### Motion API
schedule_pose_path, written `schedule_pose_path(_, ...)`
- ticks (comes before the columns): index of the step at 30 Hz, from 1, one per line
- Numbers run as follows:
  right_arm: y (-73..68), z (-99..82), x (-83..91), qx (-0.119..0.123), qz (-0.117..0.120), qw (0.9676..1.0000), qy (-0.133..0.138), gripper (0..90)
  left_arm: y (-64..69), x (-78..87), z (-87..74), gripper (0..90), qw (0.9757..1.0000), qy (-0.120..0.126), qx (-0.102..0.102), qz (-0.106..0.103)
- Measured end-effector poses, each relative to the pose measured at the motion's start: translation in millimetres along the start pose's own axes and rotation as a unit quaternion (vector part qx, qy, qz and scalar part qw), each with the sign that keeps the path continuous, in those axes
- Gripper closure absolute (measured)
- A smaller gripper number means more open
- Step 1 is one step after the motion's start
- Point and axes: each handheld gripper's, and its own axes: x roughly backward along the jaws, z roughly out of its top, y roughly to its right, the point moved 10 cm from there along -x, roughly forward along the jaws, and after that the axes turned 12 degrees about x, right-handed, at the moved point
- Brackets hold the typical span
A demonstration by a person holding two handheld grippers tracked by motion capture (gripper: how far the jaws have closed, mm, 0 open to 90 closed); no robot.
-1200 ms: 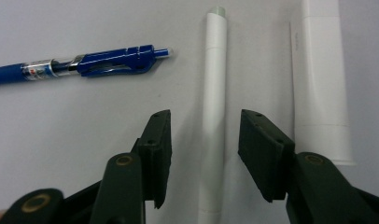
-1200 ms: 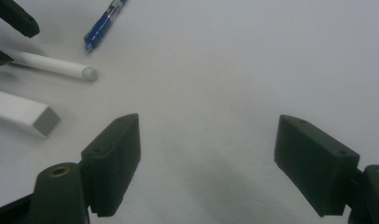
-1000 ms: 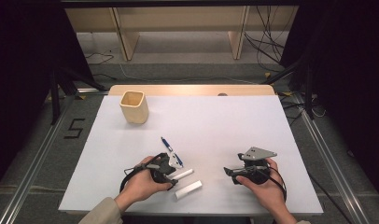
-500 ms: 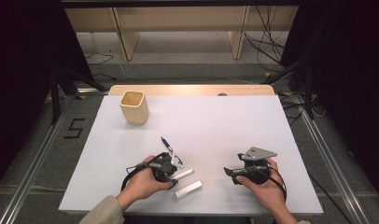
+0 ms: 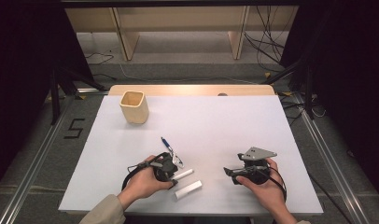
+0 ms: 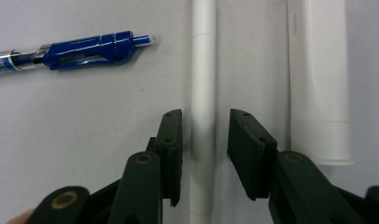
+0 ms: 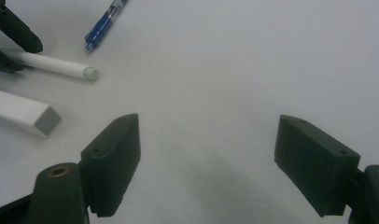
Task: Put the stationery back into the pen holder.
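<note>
Where black jaws straddle: slim round white marker point(image 6: 203, 70)

A wide white rectangular worktop point(image 5: 253, 121) with a pale wooden strip along its far edge carries four things. The landmark is a square light-wood cup point(image 5: 134, 107), upright near the far left corner. Well nearer the person and right of that cup lies a blue clip pen point(image 5: 169, 148). Nearer still lie a slim white round stick point(image 5: 184, 174) and, just beyond it, a thicker white square bar point(image 5: 188, 190).
</note>
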Motion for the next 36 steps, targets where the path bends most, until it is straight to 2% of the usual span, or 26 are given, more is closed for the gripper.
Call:
schedule_pose_path(9, -0.1, 0.1, 0.2, 0.0, 0.0, 1.0, 0.0, 23.6, -0.4, 0.2, -0.2, 67.3, 0.9999, -0.012, -0.005, -0.001)
schedule_pose_path(18, -0.2, 0.0, 0.3, 0.001, 0.001, 1.0, 0.0, 23.5, 0.4, -0.3, 0.0, 69.2, 0.9998, -0.017, 0.005, -0.005)
schedule_pose_path(24, -0.3, 0.1, 0.4, 0.001, 0.001, 1.0, 0.0, 23.5, 0.1, 0.0, -0.1, 70.2, 0.9997, -0.024, 0.0, -0.004)
schedule_pose_path(29, -0.6, 0.2, 0.2, 0.002, 0.001, 1.0, 0.0, 23.5, 0.9, -0.7, 0.7, 71.2, 0.9997, -0.022, 0.008, -0.008)
schedule_pose_path(36, -0.7, 0.2, 0.2, 0.002, 0.001, 1.0, 0.0, 23.5, 0.6, -0.3, 0.4, 73.2, 0.9996, -0.026, 0.008, -0.01)
